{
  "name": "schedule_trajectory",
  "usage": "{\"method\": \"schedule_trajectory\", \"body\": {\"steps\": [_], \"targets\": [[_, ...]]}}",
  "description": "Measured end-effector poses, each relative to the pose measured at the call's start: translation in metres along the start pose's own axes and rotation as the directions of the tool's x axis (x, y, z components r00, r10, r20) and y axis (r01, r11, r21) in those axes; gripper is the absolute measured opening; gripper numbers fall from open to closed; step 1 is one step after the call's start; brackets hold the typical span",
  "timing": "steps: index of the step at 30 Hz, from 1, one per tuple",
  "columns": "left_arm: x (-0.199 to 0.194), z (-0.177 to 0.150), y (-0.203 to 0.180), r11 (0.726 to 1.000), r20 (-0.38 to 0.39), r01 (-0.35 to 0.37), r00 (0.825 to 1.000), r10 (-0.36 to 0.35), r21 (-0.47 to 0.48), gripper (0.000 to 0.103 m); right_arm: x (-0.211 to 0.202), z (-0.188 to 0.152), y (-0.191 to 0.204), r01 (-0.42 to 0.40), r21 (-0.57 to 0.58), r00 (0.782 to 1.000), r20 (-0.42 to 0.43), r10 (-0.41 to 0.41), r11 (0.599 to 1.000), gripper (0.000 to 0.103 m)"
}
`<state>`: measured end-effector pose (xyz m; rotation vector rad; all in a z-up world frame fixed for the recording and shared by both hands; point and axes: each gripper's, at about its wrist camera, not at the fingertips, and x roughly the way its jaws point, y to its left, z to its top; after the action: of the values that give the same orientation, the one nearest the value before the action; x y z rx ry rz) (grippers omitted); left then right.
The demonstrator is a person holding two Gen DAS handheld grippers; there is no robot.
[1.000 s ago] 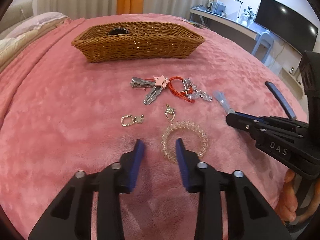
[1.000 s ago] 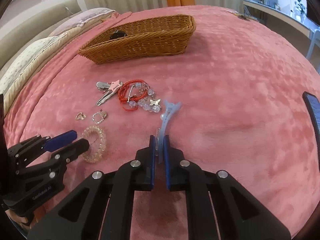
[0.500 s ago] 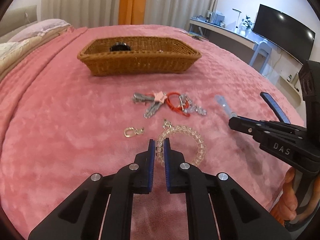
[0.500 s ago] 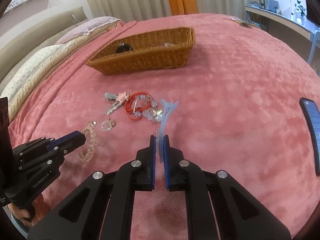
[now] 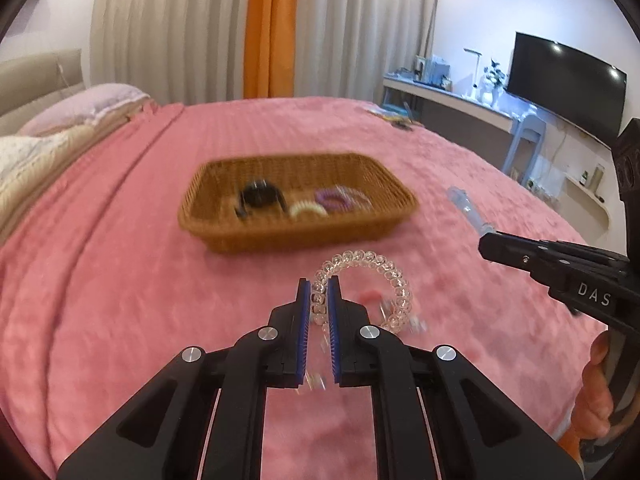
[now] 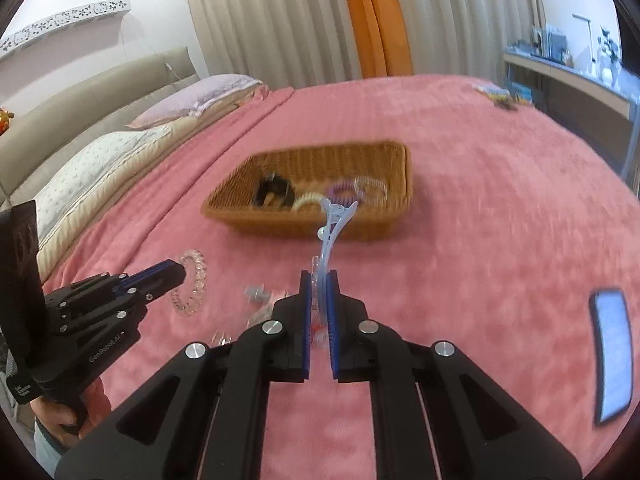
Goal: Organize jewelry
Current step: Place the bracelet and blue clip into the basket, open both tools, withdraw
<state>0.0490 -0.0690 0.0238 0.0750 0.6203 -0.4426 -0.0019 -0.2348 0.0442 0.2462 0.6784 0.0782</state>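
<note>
My left gripper [image 5: 319,285] is shut on a clear beaded bracelet [image 5: 374,264] and holds it in the air above the pink bed; it also shows in the right wrist view [image 6: 191,286]. My right gripper [image 6: 319,280] is shut on a pale blue hair clip [image 6: 332,232], lifted and pointing at the wicker basket [image 6: 394,216]. The basket [image 5: 396,220] lies ahead of both grippers and holds a black clip [image 5: 258,198], a cream coil tie and a purple one. Small pieces of jewelry [image 6: 258,294] lie blurred on the blanket below.
A phone [image 6: 612,356] lies on the pink blanket at the right. Pillows [image 6: 100,156] and the headboard are at the left. A desk and a TV [image 5: 568,88] stand beyond the bed's right edge.
Both grippers have risen off the blanket with their items and moved toward the basket. One second ago the left gripper was open around the bracelet; it has closed on it.
</note>
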Motion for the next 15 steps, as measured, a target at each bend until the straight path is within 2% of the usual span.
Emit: {"method": "schedule_trajectory", "body": {"steps": [4, 7, 15], "targets": [[0.022, 0.037, 0.013, 1.0, 0.029, -0.019, 0.999, 0.019, -0.001, 0.007, 0.027, 0.038, -0.008, -0.049, 0.027, 0.999, -0.01, 0.05, 0.998, 0.006], [0.043, 0.061, 0.02, 1.0, 0.033, -0.011, 0.999, 0.011, -0.003, 0.007, 0.05, 0.064, -0.011, -0.048, 0.026, 0.999, -0.014, 0.048, 0.999, 0.006], [0.116, 0.089, 0.028, 1.0, -0.013, -0.011, 1.0, 0.011, -0.015, 0.007, 0.13, 0.11, -0.016, -0.022, 0.022, 0.996, -0.087, 0.024, 1.0, 0.006]]}}
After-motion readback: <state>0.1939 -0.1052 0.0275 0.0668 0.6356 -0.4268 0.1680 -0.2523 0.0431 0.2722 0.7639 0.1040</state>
